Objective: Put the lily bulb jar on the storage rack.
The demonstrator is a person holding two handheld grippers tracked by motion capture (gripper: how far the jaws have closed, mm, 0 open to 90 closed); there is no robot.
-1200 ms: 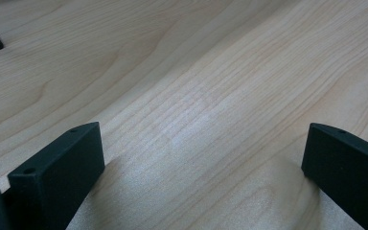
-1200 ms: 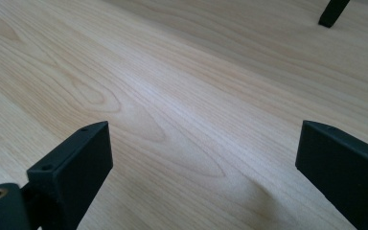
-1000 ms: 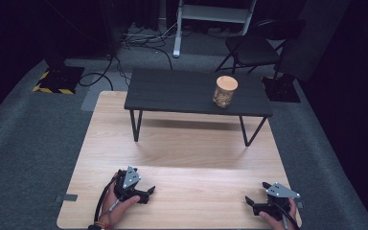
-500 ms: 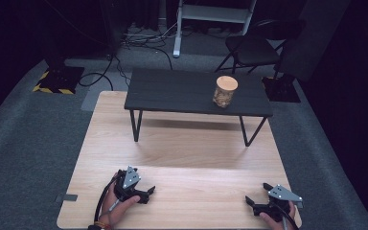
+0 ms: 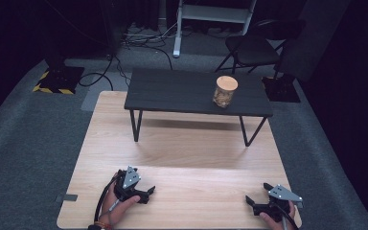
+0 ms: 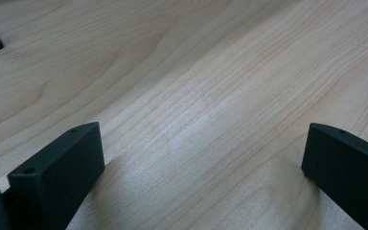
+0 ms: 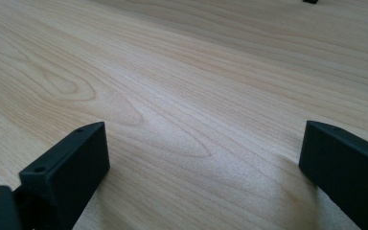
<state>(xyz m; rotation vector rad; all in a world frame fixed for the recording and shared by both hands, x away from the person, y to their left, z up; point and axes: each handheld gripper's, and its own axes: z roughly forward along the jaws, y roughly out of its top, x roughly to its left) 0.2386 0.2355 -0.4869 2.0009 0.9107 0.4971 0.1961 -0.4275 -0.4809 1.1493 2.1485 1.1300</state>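
My left gripper (image 5: 148, 194) rests on the light wooden board (image 5: 182, 143) near its front left, held by a hand, jaws pointing right. In the left gripper view this gripper (image 6: 203, 143) is open, with bare wood between the jaws. My right gripper (image 5: 257, 192) lies at the front right corner, jaws pointing left. In the right gripper view it (image 7: 203, 139) is open; its jaws have just been opening and nothing is between them. A glass jar (image 5: 225, 91) with a wooden lid stands far off on the low black table (image 5: 172, 91).
The black table stands on thin legs across the board's far end. Grey carpet surrounds the board. Behind are a dark chair (image 5: 254, 48), cables, and a stand base with yellow-black tape (image 5: 57, 81).
The right gripper has shifted very slightly toward the near edge. The left gripper and the jar have stayed put.
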